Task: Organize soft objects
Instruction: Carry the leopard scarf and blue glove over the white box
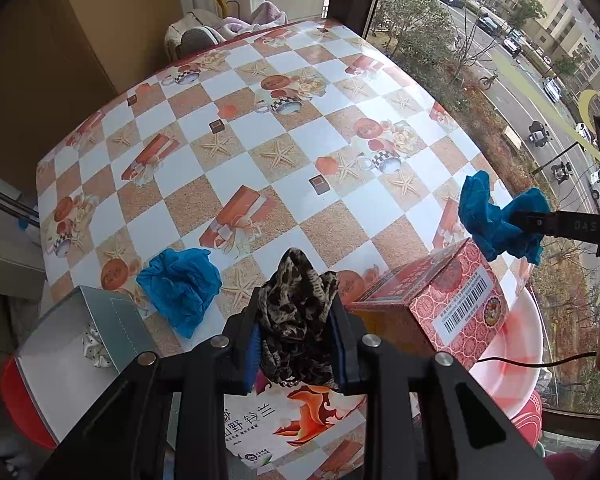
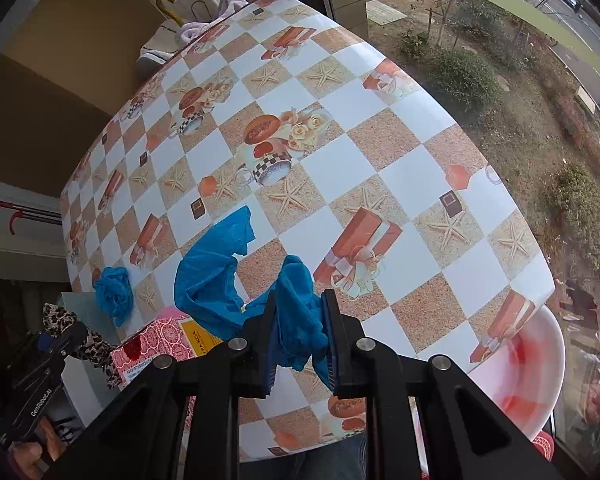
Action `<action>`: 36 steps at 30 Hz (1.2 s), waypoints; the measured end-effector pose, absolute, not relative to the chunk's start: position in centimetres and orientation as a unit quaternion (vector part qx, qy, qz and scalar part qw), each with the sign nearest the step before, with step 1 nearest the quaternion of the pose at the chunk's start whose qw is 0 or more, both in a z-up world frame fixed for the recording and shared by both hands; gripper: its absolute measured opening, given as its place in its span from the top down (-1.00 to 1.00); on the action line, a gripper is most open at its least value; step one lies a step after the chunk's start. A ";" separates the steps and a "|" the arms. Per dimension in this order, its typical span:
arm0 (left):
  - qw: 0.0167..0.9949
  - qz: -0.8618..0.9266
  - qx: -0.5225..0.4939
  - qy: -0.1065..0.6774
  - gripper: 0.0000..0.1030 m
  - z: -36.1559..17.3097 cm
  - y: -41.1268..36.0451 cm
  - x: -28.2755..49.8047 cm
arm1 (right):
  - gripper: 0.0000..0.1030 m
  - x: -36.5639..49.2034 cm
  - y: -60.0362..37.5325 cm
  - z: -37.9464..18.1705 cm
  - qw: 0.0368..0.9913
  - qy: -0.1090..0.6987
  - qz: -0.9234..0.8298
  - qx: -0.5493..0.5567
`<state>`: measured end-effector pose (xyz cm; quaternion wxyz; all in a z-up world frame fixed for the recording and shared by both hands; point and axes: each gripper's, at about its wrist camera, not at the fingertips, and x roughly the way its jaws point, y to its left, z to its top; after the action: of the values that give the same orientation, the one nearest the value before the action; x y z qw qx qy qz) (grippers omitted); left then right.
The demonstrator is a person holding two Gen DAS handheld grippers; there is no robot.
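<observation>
My left gripper (image 1: 296,344) is shut on a leopard-print scarf (image 1: 296,304), which bunches up between the blue pads above the table's near edge. My right gripper (image 2: 300,340) is shut on a blue cloth (image 2: 228,276) that hangs in two lobes over the checkered tablecloth (image 2: 340,152). In the left wrist view that blue cloth (image 1: 496,220) hangs at the right from the right gripper's black fingers (image 1: 540,222). A second crumpled blue cloth (image 1: 180,286) lies on the table at the near left. The right wrist view also shows that second crumpled cloth (image 2: 114,288) and the scarf (image 2: 80,336).
A red patterned box (image 1: 444,304) stands at the near right, and a grey open box (image 1: 96,336) with a spotted white cloth inside sits at the near left. A pink basin (image 2: 516,372) lies below the table's right edge. A window runs along the right.
</observation>
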<state>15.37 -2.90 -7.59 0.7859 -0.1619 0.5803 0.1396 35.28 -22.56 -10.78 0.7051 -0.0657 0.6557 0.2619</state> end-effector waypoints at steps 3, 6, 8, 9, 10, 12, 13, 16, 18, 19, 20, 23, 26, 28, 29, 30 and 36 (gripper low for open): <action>0.790 0.129 -0.153 0.579 0.40 -7.1 -4.1 14.2 | 0.60 34.1 -24.0 -10.6 0.706 0.658 0.252 -0.066; 0.793 0.118 -0.146 0.579 0.40 -6.7 -5.2 13.0 | 0.60 32.7 -25.4 -10.4 0.708 0.660 0.243 -0.070; 0.795 0.110 -0.139 0.580 0.40 -6.5 -6.0 12.2 | 0.60 31.7 -26.2 -10.4 0.708 0.661 0.240 -0.072; 0.797 0.107 -0.135 0.579 0.40 -6.4 -6.3 11.8 | 0.60 31.2 -26.6 -10.4 0.707 0.662 0.239 -0.073; 0.798 0.104 -0.130 0.579 0.40 -6.4 -6.6 11.4 | 0.60 30.6 -26.9 -10.4 0.705 0.663 0.239 -0.075; 0.801 0.097 -0.120 0.579 0.40 -6.2 -7.3 10.6 | 0.60 29.4 -27.5 -10.4 0.702 0.666 0.240 -0.083; 0.802 0.095 -0.116 0.578 0.40 -6.1 -7.5 10.2 | 0.60 28.7 -27.7 -10.5 0.699 0.667 0.242 -0.088; 0.806 0.090 -0.114 0.574 0.40 -5.7 -7.8 9.0 | 0.60 26.6 -28.1 -10.7 0.691 0.671 0.250 -0.101; 0.808 0.091 -0.117 0.570 0.40 -5.5 -7.7 8.3 | 0.60 25.2 -28.1 -10.9 0.683 0.675 0.257 -0.108; 0.810 0.091 -0.119 0.568 0.40 -5.4 -7.7 7.9 | 0.60 24.5 -28.0 -11.0 0.680 0.676 0.260 -0.112; 0.811 0.092 -0.120 0.566 0.40 -5.3 -7.6 7.6 | 0.60 23.8 -27.8 -11.0 0.677 0.677 0.264 -0.116; 0.814 0.095 -0.124 0.559 0.40 -5.0 -7.4 6.9 | 0.60 21.9 -27.0 -11.2 0.666 0.680 0.281 -0.125; 0.819 0.101 -0.127 0.550 0.40 -4.5 -6.9 5.9 | 0.60 20.0 -25.7 -11.0 0.658 0.675 0.301 -0.144; 0.822 0.107 -0.129 0.544 0.40 -4.1 -6.5 5.3 | 0.60 19.0 -24.7 -10.7 0.654 0.669 0.317 -0.157; 0.823 0.110 -0.131 0.541 0.40 -3.9 -6.2 5.0 | 0.60 18.5 -24.1 -10.4 0.652 0.664 0.326 -0.165; 0.824 0.115 -0.133 0.538 0.40 -3.7 -5.9 4.6 | 0.60 18.1 -23.6 -10.2 0.651 0.660 0.334 -0.171; 0.826 0.149 -0.155 0.521 0.40 -3.0 -3.8 2.1 | 0.60 16.1 -20.2 -8.8 0.643 0.639 0.372 -0.198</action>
<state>2.10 -3.76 -3.05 0.8259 -0.1549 0.5212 0.1491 16.11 -20.18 -8.79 0.6432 -0.1984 0.6391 0.3721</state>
